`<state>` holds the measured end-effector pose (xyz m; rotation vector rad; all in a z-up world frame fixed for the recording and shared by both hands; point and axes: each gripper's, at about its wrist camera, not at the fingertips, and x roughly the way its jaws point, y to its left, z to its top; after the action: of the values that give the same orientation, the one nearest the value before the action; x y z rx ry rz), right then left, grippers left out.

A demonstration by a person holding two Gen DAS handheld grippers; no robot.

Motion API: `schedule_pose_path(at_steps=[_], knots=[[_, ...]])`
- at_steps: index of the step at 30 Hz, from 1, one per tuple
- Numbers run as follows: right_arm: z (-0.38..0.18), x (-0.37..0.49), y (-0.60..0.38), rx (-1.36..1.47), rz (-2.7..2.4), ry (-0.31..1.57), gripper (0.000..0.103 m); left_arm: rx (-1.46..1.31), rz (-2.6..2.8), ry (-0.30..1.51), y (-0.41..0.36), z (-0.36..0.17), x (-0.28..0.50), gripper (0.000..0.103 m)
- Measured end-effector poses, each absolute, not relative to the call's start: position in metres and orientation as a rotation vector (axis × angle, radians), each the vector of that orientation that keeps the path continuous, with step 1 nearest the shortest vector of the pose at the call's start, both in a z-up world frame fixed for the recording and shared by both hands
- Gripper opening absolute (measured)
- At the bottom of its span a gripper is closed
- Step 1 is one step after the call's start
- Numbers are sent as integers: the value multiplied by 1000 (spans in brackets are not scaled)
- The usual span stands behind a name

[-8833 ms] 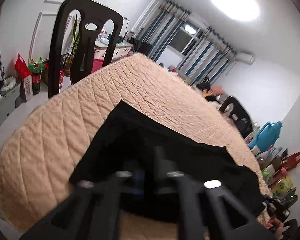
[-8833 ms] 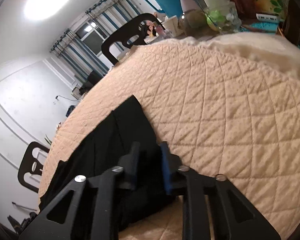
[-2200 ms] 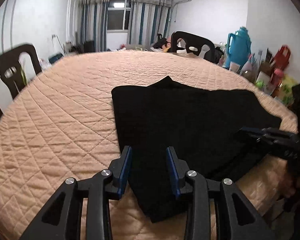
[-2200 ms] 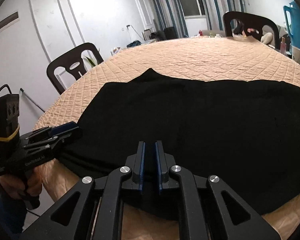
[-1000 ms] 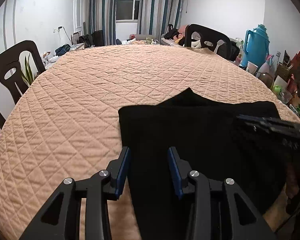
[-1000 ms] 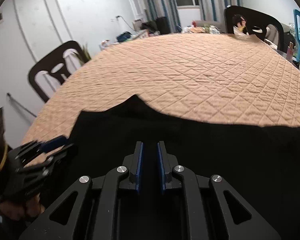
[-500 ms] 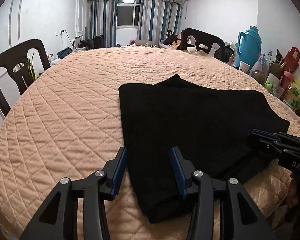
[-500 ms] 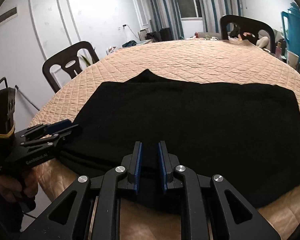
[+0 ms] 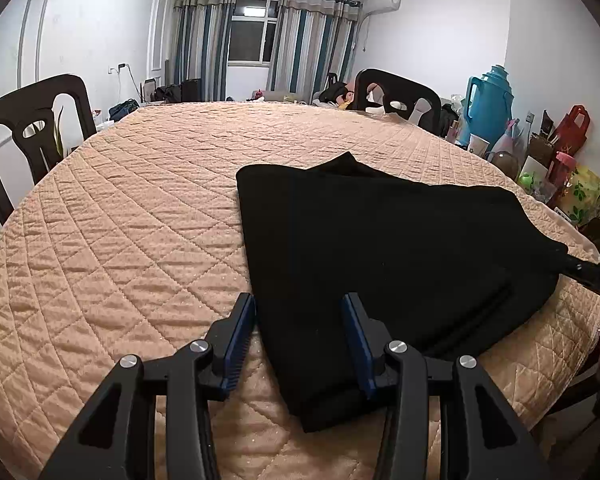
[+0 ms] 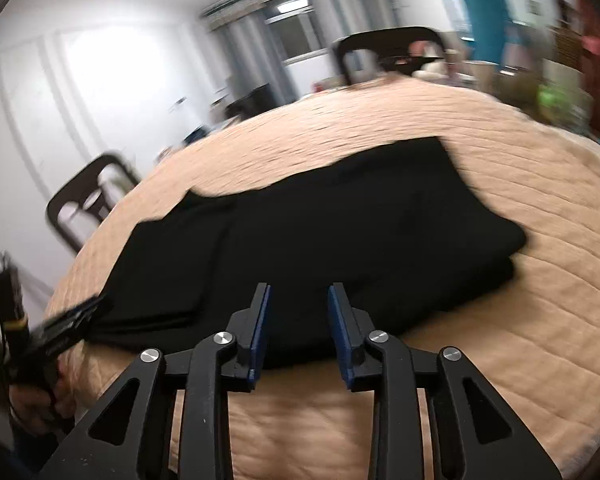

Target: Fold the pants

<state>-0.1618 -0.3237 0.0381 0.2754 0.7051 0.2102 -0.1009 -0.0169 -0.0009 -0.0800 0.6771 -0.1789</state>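
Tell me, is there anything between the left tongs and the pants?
Nothing visible. The left tongs are open right at the near edge of the black pants, which lie on the quilt. The right tongs are open too.

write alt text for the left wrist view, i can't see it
Black pants lie folded on a tan quilted table, with the open left gripper just above their near edge. Dark chairs, striped curtains and a blue thermos stand behind.

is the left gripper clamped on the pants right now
No, the left gripper is open, its blue pads spread either side of the black pants edge.
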Motion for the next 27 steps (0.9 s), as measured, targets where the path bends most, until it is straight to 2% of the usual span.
schedule_pose_path(at_steps=[1,3,4,13,22,27], knots=[[38,-166,-333,301,184,699,36,-77,-177,676,-18,-1,-101,48],[35,-173,-353,370,137,691,49,-82,-175,676,-18,-1,-101,48],[33,-176,-361,404,115,692,50,-85,-176,676,-17,-1,-101,48],[22,-161,-385,540,52,715,50,-91,-172,680,-17,0,-99,48],[21,-160,-401,685,55,625,51,-95,-174,684,-18,1,-98,48],[21,-143,-399,660,29,646,51,-92,-167,699,-20,2,-96,48]])
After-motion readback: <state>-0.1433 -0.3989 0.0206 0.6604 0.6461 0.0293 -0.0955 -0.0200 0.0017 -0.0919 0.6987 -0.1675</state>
